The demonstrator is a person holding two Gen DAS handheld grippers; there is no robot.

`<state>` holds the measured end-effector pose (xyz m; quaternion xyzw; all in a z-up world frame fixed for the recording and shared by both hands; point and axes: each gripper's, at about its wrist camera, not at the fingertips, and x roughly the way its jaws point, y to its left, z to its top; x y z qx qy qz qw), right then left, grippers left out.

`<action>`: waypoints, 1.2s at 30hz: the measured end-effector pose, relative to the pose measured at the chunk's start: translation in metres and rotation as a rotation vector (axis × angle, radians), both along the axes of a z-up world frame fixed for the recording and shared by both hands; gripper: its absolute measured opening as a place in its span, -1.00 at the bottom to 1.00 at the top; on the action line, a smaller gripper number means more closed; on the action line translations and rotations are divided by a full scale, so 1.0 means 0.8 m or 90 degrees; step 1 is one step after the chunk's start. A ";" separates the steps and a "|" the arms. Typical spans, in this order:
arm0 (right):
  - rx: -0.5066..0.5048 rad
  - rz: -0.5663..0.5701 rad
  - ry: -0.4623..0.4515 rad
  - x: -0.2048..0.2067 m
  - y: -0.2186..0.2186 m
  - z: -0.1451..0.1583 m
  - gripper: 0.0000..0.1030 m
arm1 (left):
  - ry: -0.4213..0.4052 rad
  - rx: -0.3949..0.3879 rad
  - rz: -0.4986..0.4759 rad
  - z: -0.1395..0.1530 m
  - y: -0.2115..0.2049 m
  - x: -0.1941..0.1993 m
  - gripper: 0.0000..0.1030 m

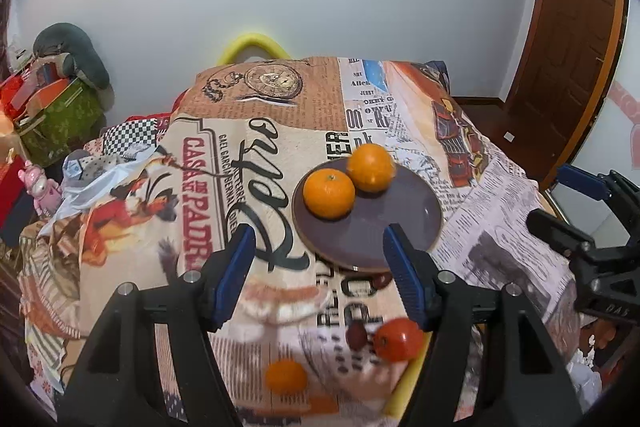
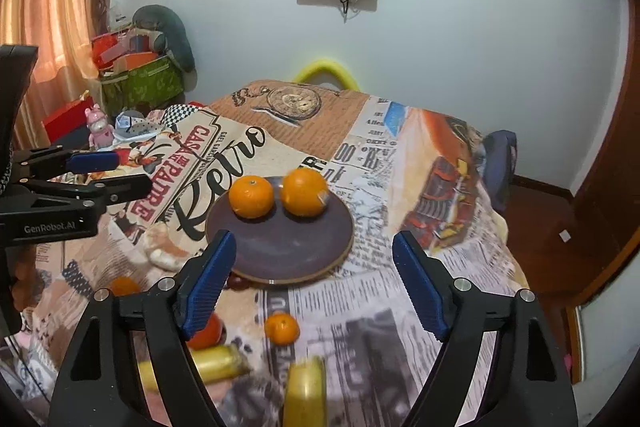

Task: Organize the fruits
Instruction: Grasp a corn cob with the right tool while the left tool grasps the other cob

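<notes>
Oranges: two sit touching on the purple plate, one at 10 o'clock, the other at 12. Likely firm, round, prone to roll; best pinched across the middle. Loose small orange lies near the plate's 6 o'clock. Left gripper and right gripper both gape, holding nothing.

Right-wrist view: tomato mostly hidden behind a gripper finger. Front banana blurred & cut off by bottom edge. Small dark fruit half under plate rim.

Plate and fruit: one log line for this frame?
plate: two oranges on it | small orange on cloth | left tool: open, empty | right tool: open, empty
</notes>
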<state>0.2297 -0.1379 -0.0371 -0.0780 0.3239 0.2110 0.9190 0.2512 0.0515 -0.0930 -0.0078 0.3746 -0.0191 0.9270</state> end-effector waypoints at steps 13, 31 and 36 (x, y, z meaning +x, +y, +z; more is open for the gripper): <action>-0.029 -0.020 0.036 -0.055 -0.031 -0.020 0.52 | 0.042 -0.014 -0.032 -0.024 -0.017 -0.061 0.39; -0.006 0.005 0.177 -0.057 -0.042 -0.113 0.00 | 0.172 -0.045 -0.121 -0.136 -0.091 -0.055 -0.18; -0.004 0.010 0.209 -0.049 -0.038 -0.137 -0.05 | 0.181 -0.049 -0.140 -0.144 -0.100 -0.054 -0.18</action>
